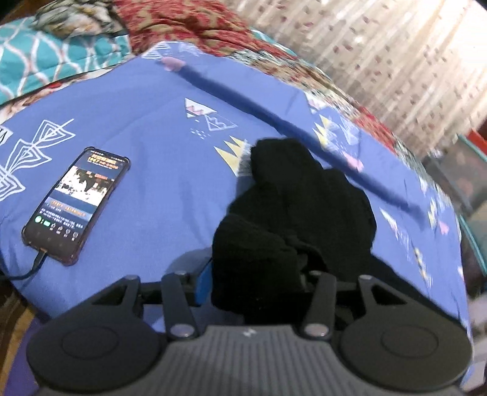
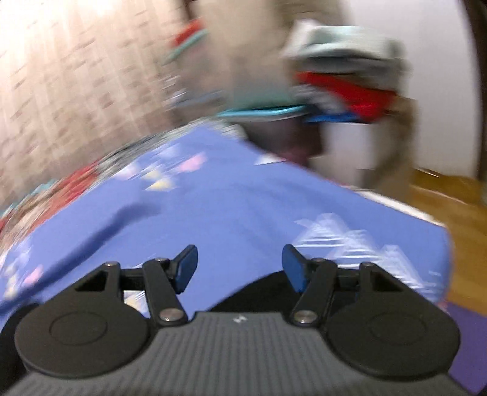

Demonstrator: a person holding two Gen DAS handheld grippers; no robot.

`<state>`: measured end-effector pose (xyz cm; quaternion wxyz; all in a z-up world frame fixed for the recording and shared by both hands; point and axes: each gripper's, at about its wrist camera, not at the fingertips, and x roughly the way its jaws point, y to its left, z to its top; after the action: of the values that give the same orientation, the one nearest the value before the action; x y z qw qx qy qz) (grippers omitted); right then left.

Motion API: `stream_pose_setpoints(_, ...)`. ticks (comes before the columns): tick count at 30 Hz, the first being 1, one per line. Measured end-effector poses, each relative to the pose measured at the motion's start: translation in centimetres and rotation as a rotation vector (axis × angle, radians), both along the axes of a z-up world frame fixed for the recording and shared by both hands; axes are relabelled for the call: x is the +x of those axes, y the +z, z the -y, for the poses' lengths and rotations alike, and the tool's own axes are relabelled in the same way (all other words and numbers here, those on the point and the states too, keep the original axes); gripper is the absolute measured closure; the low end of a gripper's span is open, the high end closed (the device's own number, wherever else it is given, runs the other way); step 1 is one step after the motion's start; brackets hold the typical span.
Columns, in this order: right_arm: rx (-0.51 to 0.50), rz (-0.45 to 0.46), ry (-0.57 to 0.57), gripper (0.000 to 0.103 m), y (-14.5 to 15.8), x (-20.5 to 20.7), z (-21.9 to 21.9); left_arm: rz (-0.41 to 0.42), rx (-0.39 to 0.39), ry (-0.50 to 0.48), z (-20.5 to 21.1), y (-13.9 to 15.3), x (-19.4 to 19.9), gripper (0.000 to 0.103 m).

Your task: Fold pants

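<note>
A blue bedsheet (image 1: 146, 128) with white and yellow triangle prints covers the bed. On it lies a smartphone (image 1: 76, 204) in a dark case — screen lit, a cable (image 1: 29, 271) plugged into its near end. Beyond the sheet's far edge sit a teal patterned quilt (image 1: 57, 58) and a red patterned blanket (image 1: 188, 21). A pale curtain (image 1: 380, 51) hangs behind; wooden floor (image 2: 459, 213) shows in the right wrist view.

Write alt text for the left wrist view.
Bunched black pants lie on a blue patterned bedsheet, draped between the left gripper's fingers. A phone with its screen lit and a cable plugged in rests on the sheet to the left.
</note>
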<state>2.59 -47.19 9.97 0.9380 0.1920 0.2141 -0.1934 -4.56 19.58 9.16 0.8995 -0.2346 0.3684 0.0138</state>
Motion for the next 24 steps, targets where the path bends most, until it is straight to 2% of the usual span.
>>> stream_pose_setpoints(3,0.008,-0.016,0.104,0.039,-0.2,3.4,-2.2,-0.039,0.051,-0.02,-0.2,-0.4,-2.6,0.057)
stream_pose_setpoints(6,0.048,-0.031,0.214,0.039,-0.5,7.1,-4.8,-0.092,0.027,-0.011,-1.5,-1.2,-5.7,0.049)
stream_pose_setpoints(8,0.063,-0.049,0.296,0.039,-0.5,9.6,-7.1,-0.129,0.019,-0.039,-1.8,-1.8,-7.3,0.044)
stream_pose_setpoints(12,0.063,-0.077,0.474,0.039,0.2,14.6,-12.9,-0.251,0.067,-0.12,-0.8,-3.7,-7.7,0.04)
stream_pose_setpoints(15,0.032,-0.112,0.635,0.039,0.1,19.8,-17.3,-0.296,0.027,-0.163,-1.3,-4.7,-6.9,0.039)
stream_pose_setpoints(17,0.01,-0.146,0.745,0.037,-0.3,24.0,-20.6,-0.33,-0.001,-0.171,-1.8,-5.4,-6.9,0.034)
stream_pose_setpoints(19,-0.001,-0.203,0.834,0.03,-1.3,28.5,-24.0,-0.346,-0.04,-0.174,-2.2,-5.6,-7.5,0.03)
stream_pose_setpoints(20,0.001,-0.235,0.86,0.024,-1.9,30.2,-25.1,-0.352,-0.052,-0.175,-2.3,-5.6,-7.8,0.029)
stream_pose_setpoints(21,-0.007,-0.265,0.869,0.023,-2.7,31.8,-26.6,-0.351,-0.067,-0.175,-2.4,-5.5,-8.3,0.029)
stream_pose_setpoints(24,-0.04,-0.373,0.805,0.027,-6.1,35.3,-29.8,-0.314,-0.101,-0.124,-2.9,-4.8,-9.1,0.028)
